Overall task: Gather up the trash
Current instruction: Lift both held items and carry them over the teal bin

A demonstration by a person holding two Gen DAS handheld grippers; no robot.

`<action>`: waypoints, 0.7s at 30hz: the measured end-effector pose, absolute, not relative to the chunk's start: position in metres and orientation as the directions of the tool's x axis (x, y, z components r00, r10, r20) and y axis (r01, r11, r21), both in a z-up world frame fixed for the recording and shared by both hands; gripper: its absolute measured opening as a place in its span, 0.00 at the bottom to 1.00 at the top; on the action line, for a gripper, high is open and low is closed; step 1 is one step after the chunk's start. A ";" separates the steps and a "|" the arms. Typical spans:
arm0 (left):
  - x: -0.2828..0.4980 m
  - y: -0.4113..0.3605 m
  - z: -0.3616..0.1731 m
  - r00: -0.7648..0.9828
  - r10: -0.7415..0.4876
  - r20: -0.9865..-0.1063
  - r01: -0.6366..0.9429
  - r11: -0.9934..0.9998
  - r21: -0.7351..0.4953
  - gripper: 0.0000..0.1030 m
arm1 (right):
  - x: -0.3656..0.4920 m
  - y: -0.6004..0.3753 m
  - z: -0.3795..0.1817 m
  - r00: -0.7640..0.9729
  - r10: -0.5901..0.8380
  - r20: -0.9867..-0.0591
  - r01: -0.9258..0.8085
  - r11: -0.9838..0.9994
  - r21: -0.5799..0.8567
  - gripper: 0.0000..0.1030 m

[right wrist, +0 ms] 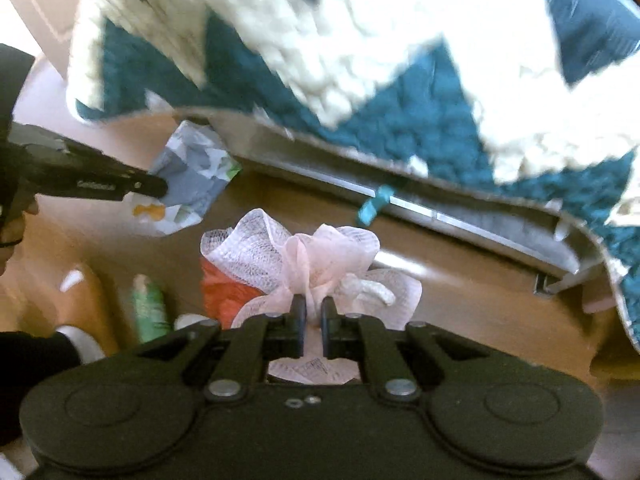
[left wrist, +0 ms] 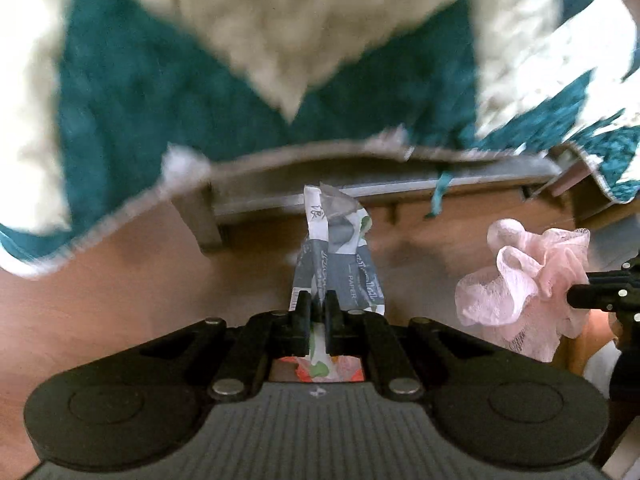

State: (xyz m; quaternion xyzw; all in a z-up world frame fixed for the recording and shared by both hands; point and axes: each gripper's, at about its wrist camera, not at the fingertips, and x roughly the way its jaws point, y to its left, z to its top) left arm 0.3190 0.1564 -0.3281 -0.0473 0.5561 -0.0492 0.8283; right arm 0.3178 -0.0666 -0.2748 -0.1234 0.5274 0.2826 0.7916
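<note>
We see our left gripper [left wrist: 316, 304] with its fingers clamped on a crumpled paper wrapper [left wrist: 338, 256], which sticks out past them. Our right gripper [right wrist: 314, 308] has its fingers squeezed on a pink mesh puff [right wrist: 304, 248]. Beyond both lies a blurry teal and cream quilt [left wrist: 160, 92], maybe on a bed.

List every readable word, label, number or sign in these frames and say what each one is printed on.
"PAPER": on the grey and white paper wrapper clamped in the left gripper, upside down in the left wrist view.
Script line beside it on the wrapper: too blurred to read.
Single character near the wrapper's far end: not legible.
Embossed lettering on the left gripper's finger, right wrist view: too blurred.
Pink mesh sponge: no text.
</note>
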 end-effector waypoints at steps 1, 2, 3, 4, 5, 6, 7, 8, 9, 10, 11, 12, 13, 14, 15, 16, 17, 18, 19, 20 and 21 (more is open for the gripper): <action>0.317 0.157 -0.312 0.399 -0.131 -0.907 0.030 0.991 -0.130 0.06 | 0.314 -0.067 -0.262 0.294 0.332 -0.896 -0.583 0.806 0.107 0.06; 0.314 0.158 -0.298 0.419 -0.129 -0.899 0.029 0.991 -0.128 0.06 | 0.311 -0.068 -0.249 0.306 0.343 -0.888 -0.588 0.802 0.107 0.06; 0.310 0.159 -0.281 0.441 -0.128 -0.888 0.028 0.991 -0.130 0.06 | 0.308 -0.070 -0.237 0.317 0.352 -0.881 -0.591 0.799 0.106 0.06; 0.307 0.159 -0.268 0.457 -0.128 -0.880 0.029 0.991 -0.129 0.06 | 0.303 -0.071 -0.222 0.332 0.361 -0.871 -0.595 0.797 0.103 0.06; 0.302 0.157 -0.253 0.474 -0.126 -0.871 0.031 0.992 -0.126 0.06 | 0.298 -0.073 -0.210 0.347 0.371 -0.861 -0.598 0.795 0.101 0.06; 0.297 0.156 -0.238 0.492 -0.125 -0.862 0.034 0.992 -0.124 0.06 | 0.292 -0.075 -0.197 0.364 0.380 -0.850 -0.600 0.794 0.098 0.06; 0.292 0.154 -0.224 0.509 -0.124 -0.852 0.035 0.992 -0.123 0.06 | 0.287 -0.078 -0.184 0.383 0.389 -0.838 -0.601 0.793 0.094 0.06; 0.285 0.152 -0.208 0.530 -0.123 -0.839 0.035 0.992 -0.123 0.06 | 0.282 -0.082 -0.171 0.401 0.398 -0.825 -0.603 0.793 0.089 0.05; 0.279 0.151 -0.193 0.549 -0.118 -0.827 0.031 0.992 -0.121 0.06 | 0.278 -0.084 -0.160 0.416 0.405 -0.814 -0.604 0.792 0.085 0.05; 0.273 0.148 -0.180 0.567 -0.114 -0.816 0.026 0.992 -0.120 0.06 | 0.272 -0.087 -0.145 0.431 0.416 -0.801 -0.608 0.790 0.082 0.05; 0.266 0.144 -0.165 0.585 -0.102 -0.804 0.021 0.994 -0.111 0.06 | 0.266 -0.090 -0.133 0.444 0.427 -0.788 -0.615 0.785 0.079 0.05; 0.259 0.140 -0.150 0.602 -0.082 -0.794 0.015 0.996 -0.092 0.06 | 0.261 -0.092 -0.121 0.456 0.433 -0.778 -0.622 0.780 0.070 0.05; 0.253 0.138 -0.138 0.616 -0.071 -0.784 0.011 0.997 -0.081 0.06 | 0.254 -0.094 -0.108 0.471 0.441 -0.764 -0.633 0.772 0.055 0.05; 0.246 0.135 -0.122 0.636 -0.064 -0.769 0.007 0.997 -0.076 0.06 | 0.246 -0.096 -0.095 0.487 0.449 -0.749 -0.642 0.766 0.042 0.05; 0.241 0.133 -0.109 0.654 -0.056 -0.754 0.004 0.998 -0.070 0.06 | 0.239 -0.097 -0.083 0.501 0.456 -0.736 -0.648 0.761 0.030 0.05; 0.234 0.131 -0.096 0.670 -0.048 -0.741 0.001 0.998 -0.065 0.06 | 0.233 -0.098 -0.070 0.515 0.463 -0.721 -0.654 0.756 0.019 0.05; 0.228 0.129 -0.082 0.688 -0.041 -0.724 -0.005 0.998 -0.061 0.06 | 0.226 -0.100 -0.058 0.530 0.472 -0.704 -0.658 0.753 0.009 0.05; 0.222 0.127 -0.069 0.704 -0.035 -0.710 -0.012 0.998 -0.061 0.06 | 0.221 -0.100 -0.046 0.543 0.481 -0.688 -0.662 0.750 0.002 0.05; 0.216 0.127 -0.057 0.717 -0.031 -0.697 -0.016 0.998 -0.061 0.06 | 0.215 -0.101 -0.034 0.556 0.491 -0.671 -0.666 0.746 -0.006 0.05; 0.211 0.125 -0.047 0.729 -0.029 -0.684 -0.020 0.998 -0.064 0.06 | 0.210 -0.102 -0.023 0.568 0.498 -0.655 -0.668 0.744 -0.014 0.05; 0.205 0.125 -0.034 0.745 -0.029 -0.666 -0.023 0.997 -0.069 0.06 | 0.205 -0.101 -0.011 0.583 0.506 -0.636 -0.671 0.741 -0.025 0.05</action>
